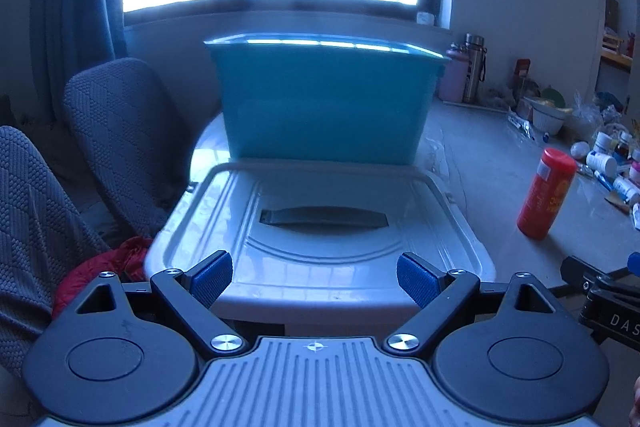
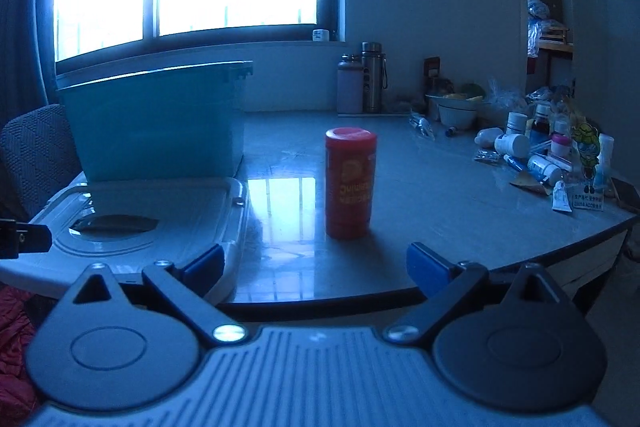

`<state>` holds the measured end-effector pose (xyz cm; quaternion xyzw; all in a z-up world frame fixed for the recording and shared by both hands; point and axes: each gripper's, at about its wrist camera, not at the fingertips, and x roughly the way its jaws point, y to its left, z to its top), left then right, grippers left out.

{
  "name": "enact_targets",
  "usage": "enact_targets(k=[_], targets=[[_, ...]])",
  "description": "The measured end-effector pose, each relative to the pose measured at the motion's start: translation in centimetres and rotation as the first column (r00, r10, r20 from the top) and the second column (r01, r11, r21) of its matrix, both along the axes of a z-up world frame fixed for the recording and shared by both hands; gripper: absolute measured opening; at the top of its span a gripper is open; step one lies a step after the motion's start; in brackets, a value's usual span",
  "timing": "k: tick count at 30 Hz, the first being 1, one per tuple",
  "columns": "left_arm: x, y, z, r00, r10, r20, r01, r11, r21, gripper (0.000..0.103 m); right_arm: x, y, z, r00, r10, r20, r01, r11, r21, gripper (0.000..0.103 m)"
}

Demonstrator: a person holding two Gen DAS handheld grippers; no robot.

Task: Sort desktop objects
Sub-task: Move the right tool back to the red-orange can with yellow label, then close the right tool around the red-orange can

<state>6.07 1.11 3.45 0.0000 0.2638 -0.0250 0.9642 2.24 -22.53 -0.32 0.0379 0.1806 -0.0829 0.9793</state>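
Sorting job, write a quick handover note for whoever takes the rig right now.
Left tool: open, empty, hovering over the near edge of the white bin lid.
Right tool: open, empty, aimed at the red canister, not touching it.
Things: teal bin stands open behind the lid, which lies flat on the table. Canister stands upright, apart from the bin. Small bottles and tubes lie scattered at the far right.
Done: nothing visibly sorted; the bin's inside is hidden.
Left: canister and clutter, then probably the lid.
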Motion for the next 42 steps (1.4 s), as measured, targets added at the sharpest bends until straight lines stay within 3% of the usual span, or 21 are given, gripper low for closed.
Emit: enact_targets(k=[16, 39, 40, 41, 42], targets=[[1.5, -3.6, 0.7, 1.000, -0.025, -0.001, 0.025, 1.000, 0.005, 0.091, 2.1, -3.2, 0.0, 1.000, -0.017, 0.000, 0.017, 1.000, 0.015, 0.098], [9.0, -5.8, 0.0, 0.997, 0.069, -0.033, -0.069, 0.998, 0.007, 0.091, 12.7, -5.7, -1.8, 0.998, 0.043, -0.046, -0.042, 0.999, 0.021, 0.098], [9.3, -5.8, 0.0, 0.997, 0.072, -0.033, -0.071, 0.997, 0.009, 0.091, 13.1, -5.6, -1.8, 0.998, 0.046, -0.046, -0.045, 0.999, 0.018, 0.094], [9.5, -5.7, 0.0, 0.997, 0.076, -0.032, -0.075, 0.997, 0.011, 0.091, 13.3, -5.5, -1.7, 0.997, 0.054, -0.046, -0.054, 0.999, 0.010, 0.063], [9.8, -5.7, 0.1, 0.996, 0.080, -0.030, -0.080, 0.997, 0.012, 0.091, 13.6, -5.4, -1.6, 0.997, 0.058, -0.050, -0.058, 0.998, -0.002, 0.049]])
